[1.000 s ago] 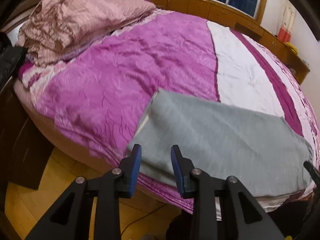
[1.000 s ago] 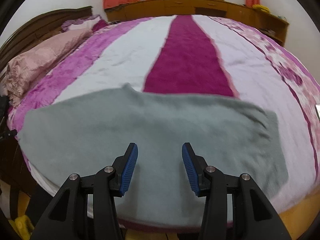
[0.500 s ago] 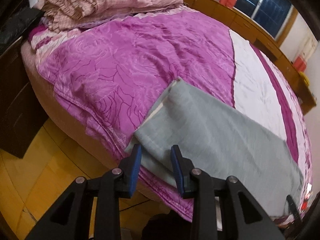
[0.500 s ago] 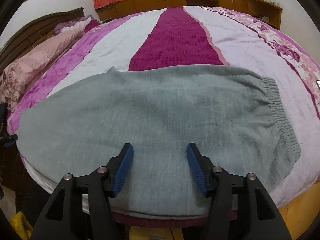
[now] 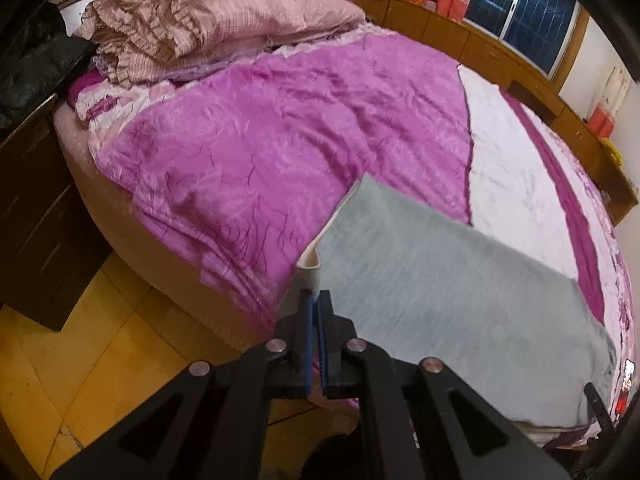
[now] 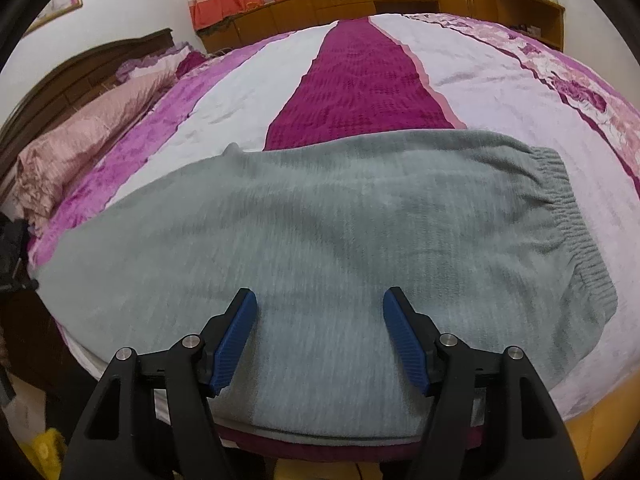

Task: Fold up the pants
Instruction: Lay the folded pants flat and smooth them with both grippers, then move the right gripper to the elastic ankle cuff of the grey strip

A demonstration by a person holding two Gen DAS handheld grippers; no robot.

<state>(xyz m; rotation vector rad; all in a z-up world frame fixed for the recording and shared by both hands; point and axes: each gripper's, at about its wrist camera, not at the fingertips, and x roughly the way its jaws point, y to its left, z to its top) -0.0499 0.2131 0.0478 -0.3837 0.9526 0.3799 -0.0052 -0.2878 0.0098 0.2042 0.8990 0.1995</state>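
Grey fleece pants lie flat across the near edge of the bed, the elastic waistband at the right. In the left wrist view the same pants stretch away to the right, and my left gripper is shut on their leg-end corner, which bunches up between the blue pads and shows its pale lining. My right gripper hovers over the near middle of the pants. Its jaws are opening and the pads press on nothing.
The bed has a pink, white and magenta striped cover. A rumpled pink quilt lies by the headboard. A dark cabinet stands at the left of the bed over wooden floor. Wooden cupboards line the far wall.
My left gripper closed from partly open onto the pants' leg-end corner. The right gripper's jaws spread wider and it sank slightly toward the cloth.
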